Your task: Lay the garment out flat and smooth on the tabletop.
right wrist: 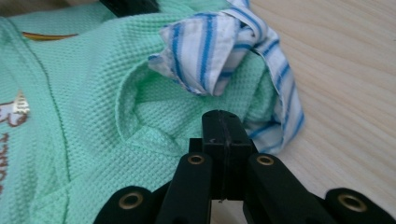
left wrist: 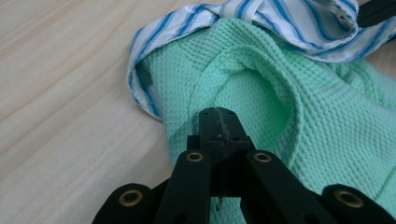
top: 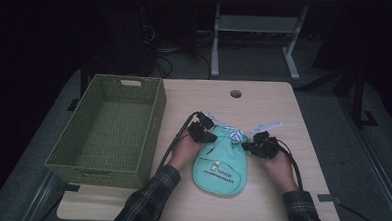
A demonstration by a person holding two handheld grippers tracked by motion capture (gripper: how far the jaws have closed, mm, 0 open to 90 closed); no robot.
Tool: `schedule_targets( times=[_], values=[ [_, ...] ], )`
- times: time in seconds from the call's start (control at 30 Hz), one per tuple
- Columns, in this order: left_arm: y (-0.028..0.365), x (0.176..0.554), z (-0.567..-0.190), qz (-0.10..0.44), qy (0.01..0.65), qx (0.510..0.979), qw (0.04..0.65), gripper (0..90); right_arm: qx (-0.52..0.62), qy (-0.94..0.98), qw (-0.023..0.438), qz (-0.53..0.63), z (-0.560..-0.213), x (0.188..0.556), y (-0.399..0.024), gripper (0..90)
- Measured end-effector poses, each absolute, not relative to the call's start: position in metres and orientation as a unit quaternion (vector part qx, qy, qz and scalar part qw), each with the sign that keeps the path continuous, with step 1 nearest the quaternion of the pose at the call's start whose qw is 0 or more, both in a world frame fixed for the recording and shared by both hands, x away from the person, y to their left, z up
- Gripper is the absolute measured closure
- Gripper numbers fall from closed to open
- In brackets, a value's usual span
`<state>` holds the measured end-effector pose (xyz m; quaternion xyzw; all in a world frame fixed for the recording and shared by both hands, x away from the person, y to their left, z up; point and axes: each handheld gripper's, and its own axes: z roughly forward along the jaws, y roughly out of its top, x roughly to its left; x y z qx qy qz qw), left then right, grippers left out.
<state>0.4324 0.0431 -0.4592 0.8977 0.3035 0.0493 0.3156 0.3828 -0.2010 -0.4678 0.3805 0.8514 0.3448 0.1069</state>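
A small mint-green waffle-knit garment [top: 221, 166] with a blue-and-white striped collar [top: 236, 135] lies flat on the wooden table [top: 269, 103], a printed logo on its front. My left gripper [top: 214, 137] is at its upper left corner, my right gripper [top: 246, 146] at its upper right. In the left gripper view the jaws [left wrist: 219, 113] are pressed together on a fold of the green fabric [left wrist: 317, 116] below the striped collar [left wrist: 289, 23]. In the right gripper view the gripper [right wrist: 223, 115] is shut on puckered green fabric [right wrist: 84, 93] beside the collar [right wrist: 205, 51].
A green woven basket [top: 157, 121] with nothing in it stands on the left part of the table, close to my left forearm. A round cable hole [top: 236, 93] sits near the far edge. A white desk frame [top: 216, 41] stands on the floor beyond.
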Motion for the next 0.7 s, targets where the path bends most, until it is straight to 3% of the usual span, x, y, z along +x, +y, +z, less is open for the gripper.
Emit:
schedule_targets(
  times=[0.2,0.6,0.7],
  values=[
    [0.052,0.423,-0.458,0.049,0.31,0.897,0.311,89.8,0.38,0.854,0.13,0.331,-0.467,0.387,-0.208,90.0],
    [0.068,0.397,-0.46,0.041,0.313,0.891,0.327,89.7,0.374,0.859,0.117,0.329,-0.466,0.383,-0.208,90.0],
    [0.071,0.396,-0.457,0.044,0.309,0.889,0.335,84.6,0.369,0.858,0.107,0.34,-0.463,0.379,-0.207,89.9]
  ],
)
